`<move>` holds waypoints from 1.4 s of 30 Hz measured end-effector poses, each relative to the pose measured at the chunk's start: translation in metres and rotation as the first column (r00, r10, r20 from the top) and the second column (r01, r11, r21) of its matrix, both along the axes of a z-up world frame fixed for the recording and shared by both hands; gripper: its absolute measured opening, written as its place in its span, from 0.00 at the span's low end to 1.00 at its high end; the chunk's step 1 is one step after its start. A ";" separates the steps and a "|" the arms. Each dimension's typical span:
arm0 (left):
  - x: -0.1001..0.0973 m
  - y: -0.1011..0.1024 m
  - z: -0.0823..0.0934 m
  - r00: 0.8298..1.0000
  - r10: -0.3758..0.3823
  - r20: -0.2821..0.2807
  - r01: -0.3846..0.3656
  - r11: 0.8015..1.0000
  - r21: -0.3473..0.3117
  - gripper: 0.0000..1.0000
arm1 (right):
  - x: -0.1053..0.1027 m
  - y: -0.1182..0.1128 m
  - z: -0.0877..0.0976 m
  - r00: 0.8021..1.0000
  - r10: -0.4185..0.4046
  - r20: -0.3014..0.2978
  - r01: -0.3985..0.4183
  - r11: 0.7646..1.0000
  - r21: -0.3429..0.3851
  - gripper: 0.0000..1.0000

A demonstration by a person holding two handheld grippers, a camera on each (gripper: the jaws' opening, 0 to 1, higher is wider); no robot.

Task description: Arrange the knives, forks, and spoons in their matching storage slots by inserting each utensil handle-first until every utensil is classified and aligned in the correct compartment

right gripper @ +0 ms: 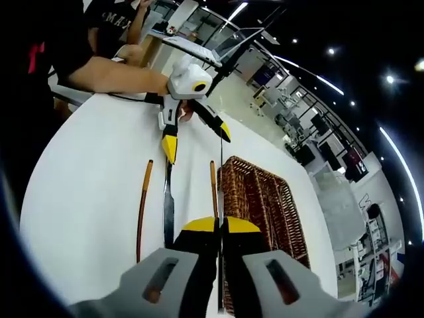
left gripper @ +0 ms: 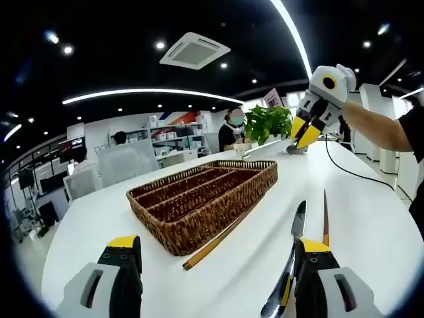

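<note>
The left gripper (left gripper: 215, 265) hangs open beside the basket (left gripper: 199, 199), a knife (left gripper: 291, 255) by its jaw. The right gripper (right gripper: 218, 228), jaws closed, hovers over the basket's edge.

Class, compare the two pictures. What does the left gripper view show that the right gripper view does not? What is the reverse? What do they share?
Left gripper view, not the other: a potted plant beyond the tray, and a ceiling vent.
Right gripper view, not the other: what looks like an open laptop past the table's far edge.
Both: the empty wicker tray, a knife lying on the white table, and a wooden-handled utensil right beside the tray.
</note>
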State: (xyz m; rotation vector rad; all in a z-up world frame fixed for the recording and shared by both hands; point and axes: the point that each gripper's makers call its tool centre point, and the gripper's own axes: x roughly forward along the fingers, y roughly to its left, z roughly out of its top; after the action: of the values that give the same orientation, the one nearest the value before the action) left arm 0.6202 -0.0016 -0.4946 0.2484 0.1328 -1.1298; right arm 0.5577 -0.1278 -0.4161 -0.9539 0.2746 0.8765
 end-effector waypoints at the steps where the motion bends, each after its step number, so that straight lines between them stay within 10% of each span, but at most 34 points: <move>1: -0.002 0.000 -0.001 1.000 -0.005 -0.020 0.005 1.000 -0.016 1.00 | 0.001 0.000 0.001 1.000 -0.001 0.006 0.001 1.000 -0.006 0.00; 42: 0.003 0.000 0.000 0.999 0.039 0.038 -0.039 0.999 0.008 1.00 | 0.020 -0.002 -0.005 0.999 -0.003 0.051 0.005 0.999 -0.034 0.01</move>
State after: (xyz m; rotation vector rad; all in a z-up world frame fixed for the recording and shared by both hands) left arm 0.6234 -0.0014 -0.4943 0.2733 0.1084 -1.0853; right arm 0.5773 -0.1295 -0.4209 -1.0062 0.2481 0.8447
